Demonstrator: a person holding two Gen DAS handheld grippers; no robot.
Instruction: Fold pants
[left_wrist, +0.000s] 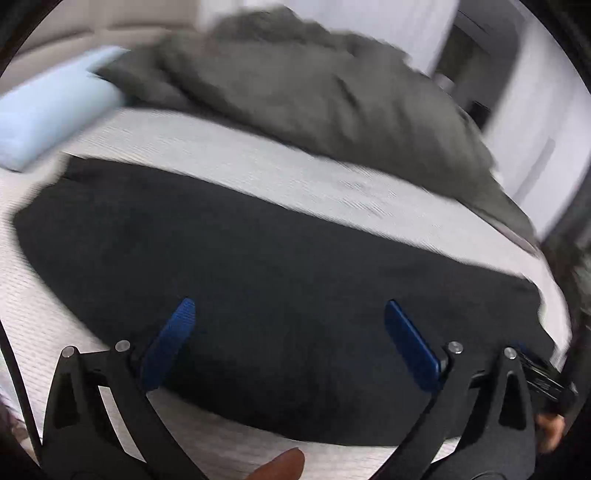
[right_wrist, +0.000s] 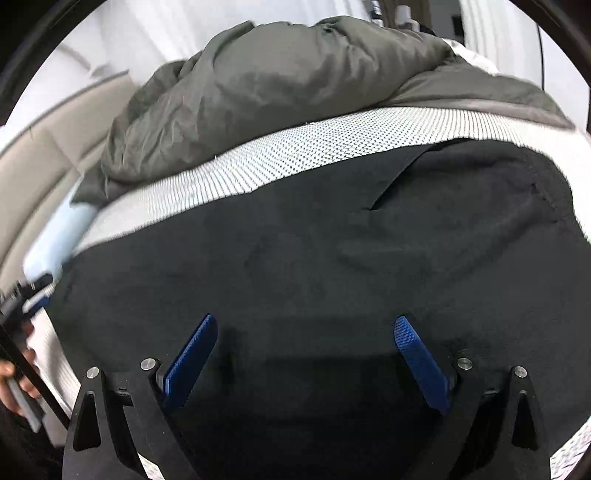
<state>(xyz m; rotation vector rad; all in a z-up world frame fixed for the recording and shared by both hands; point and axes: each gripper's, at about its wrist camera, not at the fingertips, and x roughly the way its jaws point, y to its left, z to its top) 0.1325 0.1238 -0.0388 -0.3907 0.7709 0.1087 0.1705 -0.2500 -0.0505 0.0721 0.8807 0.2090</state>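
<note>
Both grippers are spread wide with nothing caught in them. The left gripper (left_wrist: 290, 314) has its blue fingers (left_wrist: 168, 341) splayed apart above the black pants (left_wrist: 258, 266), not pinching the cloth; whether the tips brush it is hard to say, that view is smeared. The right gripper (right_wrist: 304, 330) looks the same, blue fingers (right_wrist: 421, 363) wide, hanging over the pants (right_wrist: 314, 258) without gripping.

The pants lie flat across a white mattress (right_wrist: 258, 162) with a dotted weave. Behind them sits a rumpled olive-grey duvet (right_wrist: 277, 88), and a pale blue pillow (left_wrist: 51, 118) is off to the left. A pale padded headboard (right_wrist: 40, 158) sits beyond that. A hand (right_wrist: 14, 380) shows at the right view's left edge.
</note>
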